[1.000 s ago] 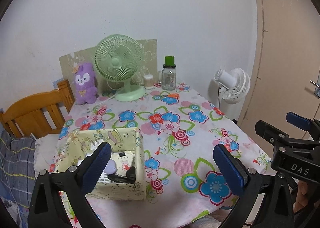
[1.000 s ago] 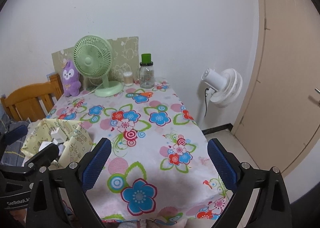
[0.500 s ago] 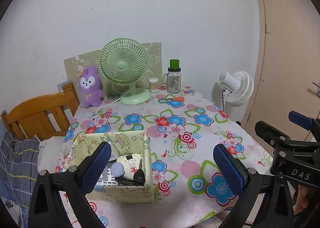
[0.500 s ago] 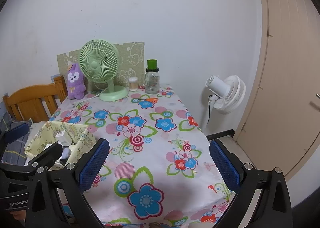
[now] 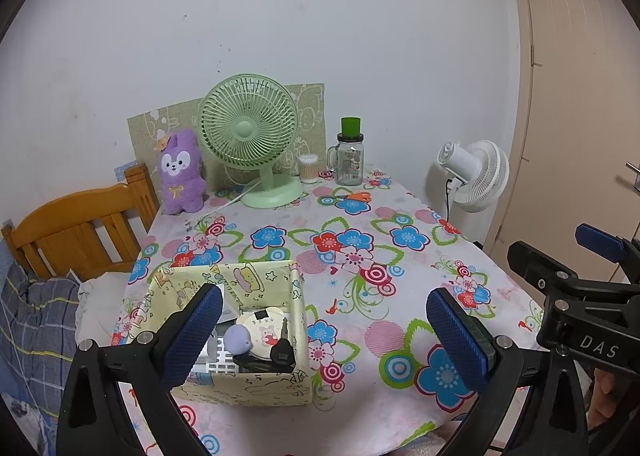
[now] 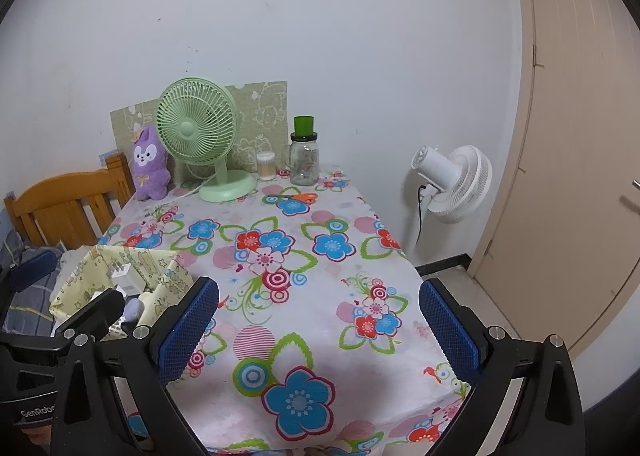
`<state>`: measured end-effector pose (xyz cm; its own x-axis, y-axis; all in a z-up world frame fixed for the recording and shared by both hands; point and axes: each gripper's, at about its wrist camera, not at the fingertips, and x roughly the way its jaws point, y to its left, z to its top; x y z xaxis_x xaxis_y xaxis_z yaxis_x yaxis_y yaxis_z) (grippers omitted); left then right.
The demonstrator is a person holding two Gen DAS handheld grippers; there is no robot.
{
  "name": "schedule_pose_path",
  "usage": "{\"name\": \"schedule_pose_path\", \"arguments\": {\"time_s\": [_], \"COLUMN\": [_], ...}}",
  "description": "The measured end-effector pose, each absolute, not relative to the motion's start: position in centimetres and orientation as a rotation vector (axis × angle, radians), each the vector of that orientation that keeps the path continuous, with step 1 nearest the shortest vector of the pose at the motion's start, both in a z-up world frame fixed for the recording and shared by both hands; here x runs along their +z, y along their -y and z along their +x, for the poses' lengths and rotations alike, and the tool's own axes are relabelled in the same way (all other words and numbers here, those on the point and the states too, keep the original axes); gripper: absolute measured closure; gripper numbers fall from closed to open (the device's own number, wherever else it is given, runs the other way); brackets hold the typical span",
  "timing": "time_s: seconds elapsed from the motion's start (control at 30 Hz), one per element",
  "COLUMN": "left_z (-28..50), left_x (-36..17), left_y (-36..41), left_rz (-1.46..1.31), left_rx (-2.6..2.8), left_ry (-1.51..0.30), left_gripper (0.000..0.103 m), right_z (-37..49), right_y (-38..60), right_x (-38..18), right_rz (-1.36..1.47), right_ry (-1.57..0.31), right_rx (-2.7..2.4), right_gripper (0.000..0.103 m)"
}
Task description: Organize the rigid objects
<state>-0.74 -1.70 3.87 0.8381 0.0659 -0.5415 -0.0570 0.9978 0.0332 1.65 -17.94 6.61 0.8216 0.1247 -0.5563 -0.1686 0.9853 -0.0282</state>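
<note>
Presently, both grippers hung wide open and empty over the near edge of the floral tablecloth [image 6: 320, 223].

The left gripper [image 5: 326, 336] stood above the yellow patterned box [image 5: 256, 388], which held a car key [image 5: 282, 348], a round white compact [image 5: 262, 330], a lilac knob-shaped item [image 5: 237, 339] and a white charger [image 6: 123, 276]. The right gripper [image 6: 318, 332] stood over bare cloth. Orange-handled scissors [image 5: 352, 196] lay at the far end, near the green desk fan [image 5: 250, 127] and glass jar [image 5: 350, 159].
</note>
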Motion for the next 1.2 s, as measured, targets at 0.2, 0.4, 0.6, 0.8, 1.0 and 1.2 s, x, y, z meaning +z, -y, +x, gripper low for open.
{"name": "schedule_pose_path", "arguments": {"time_s": [0.2, 0.4, 0.6, 0.8, 1.0, 1.2], "left_z": [-0.71, -0.75, -0.63, -0.60, -0.51, -0.52], "left_x": [3.79, 3.79, 3.79, 3.74, 3.67, 3.65], "left_y": [1.61, 1.56, 1.33, 1.23, 1.29, 1.31], "left_rz": [0.015, 0.015, 0.012, 0.009, 0.004, 0.000], "left_rx": [0.066, 0.067, 0.068, 0.061, 0.059, 0.069], "left_ry": [-0.574, -0.570, -0.571, -0.569, -0.573, -0.569], "left_gripper": [0.000, 0.000, 0.000, 0.000, 0.000, 0.000], "right_z": [1.59, 1.58, 1.73, 1.75, 1.79, 2.01], "right_y": [17.77, 17.63, 17.29, 17.19, 17.18, 17.28], "right_x": [6.60, 6.66, 6.81, 6.79, 6.77, 6.63], "right_rz": [-0.079, -0.075, -0.084, -0.084, -0.081, -0.073], "right_ry": [-0.581, -0.581, -0.574, -0.574, -0.580, -0.577], "right_rx": [0.155, 0.160, 0.154, 0.153, 0.150, 0.154], "right_gripper": [0.002, 0.002, 0.002, 0.002, 0.002, 0.002]}}
